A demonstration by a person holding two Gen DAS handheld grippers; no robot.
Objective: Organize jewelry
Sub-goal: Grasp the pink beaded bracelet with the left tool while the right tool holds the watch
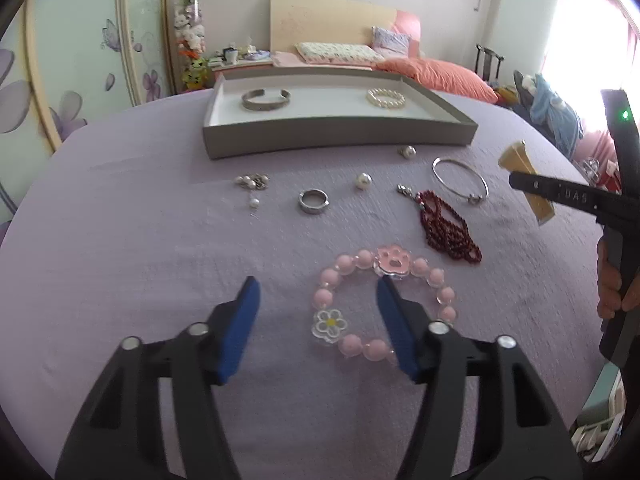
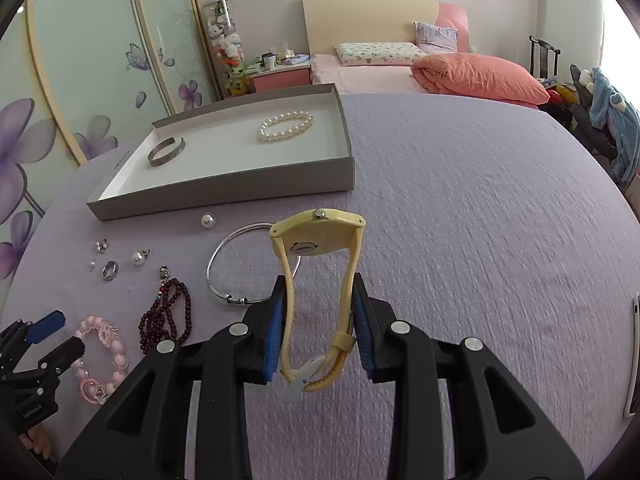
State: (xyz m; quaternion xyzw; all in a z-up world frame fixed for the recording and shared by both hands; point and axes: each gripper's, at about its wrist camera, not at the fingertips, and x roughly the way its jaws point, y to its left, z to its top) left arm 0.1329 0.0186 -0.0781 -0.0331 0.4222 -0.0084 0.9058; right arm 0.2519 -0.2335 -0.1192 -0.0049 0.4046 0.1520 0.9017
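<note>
1. Your left gripper (image 1: 318, 300) is nearest to you, low over the purple cloth (image 1: 160, 240), and its jaws stand half open with nothing pressed between the blue pads (image 1: 246, 332). The pink bead bracelet (image 1: 384, 308) lies flat under it: the right pad sits inside the ring of beads and the left pad stands outside it on bare cloth, so one side of the ring, with the white flower charm (image 1: 330, 322), is between them. I judge you hold it so to pinch this side

2. Your right gripper (image 2: 318, 304) is narrow and clamps the yellow watch (image 2: 318, 236) by both sides of its strap. The watch stands upright with its face away from you, clear of the cloth, I think ready to carry

3. Further out, the loose pieces lie in a rough row on the cloth: the dark red bead necklace (image 1: 448, 228), the thin silver bangle (image 1: 460, 180), the silver ring (image 1: 313, 201), some pearl pieces (image 1: 363, 181). They are apart from each other, so each can be taken alone

4. Farthest, the grey tray (image 1: 340, 136) holds a silver cuff (image 1: 266, 99) and a pearl bracelet (image 1: 386, 98), well apart. It seems the place where all goes; it is well beyond both grippers
</note>
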